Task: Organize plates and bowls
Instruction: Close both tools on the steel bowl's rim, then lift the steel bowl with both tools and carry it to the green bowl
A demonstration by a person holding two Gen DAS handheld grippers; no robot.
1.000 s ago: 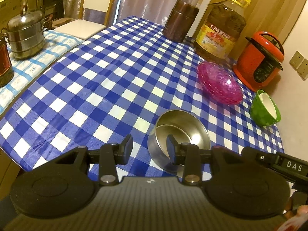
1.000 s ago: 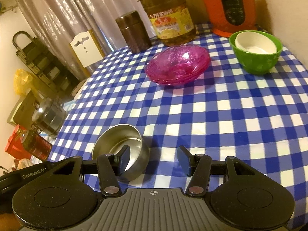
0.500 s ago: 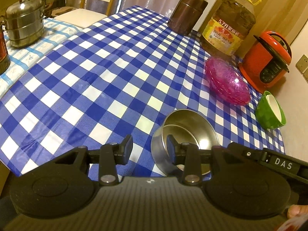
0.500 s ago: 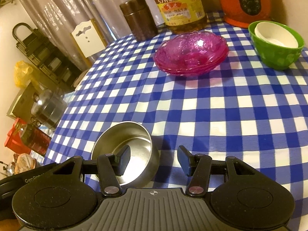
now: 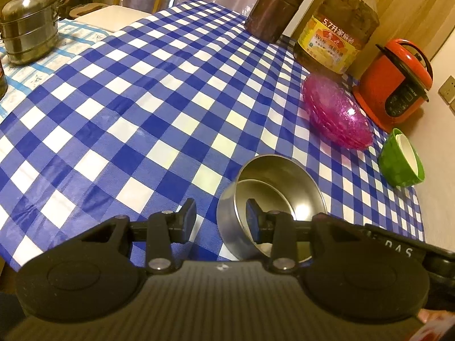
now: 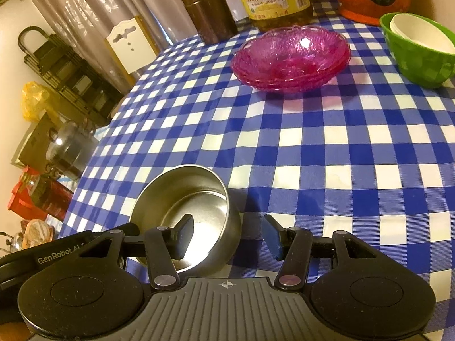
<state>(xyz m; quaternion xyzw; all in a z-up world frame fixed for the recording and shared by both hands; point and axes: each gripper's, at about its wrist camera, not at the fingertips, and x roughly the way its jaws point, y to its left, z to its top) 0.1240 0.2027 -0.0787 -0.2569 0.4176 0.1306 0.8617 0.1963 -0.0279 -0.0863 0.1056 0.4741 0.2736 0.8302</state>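
A steel bowl with a second steel bowl nested inside stands near the table's front edge; it also shows in the right wrist view. My left gripper is open, its right finger inside the bowl and its left finger outside the wall. My right gripper is open, its left finger inside the bowl and its right finger outside. Stacked pink glass plates lie farther back. A green bowl holds a white bowl.
The table has a blue checked cloth. At the back stand a brown canister, a large oil bottle and a red rice cooker. A steel steamer pot sits on a side table at the left.
Both grippers have moved closer to the steel bowls. The fingers now straddle the bowl's wall more deeply. The bowls and plates have not moved.
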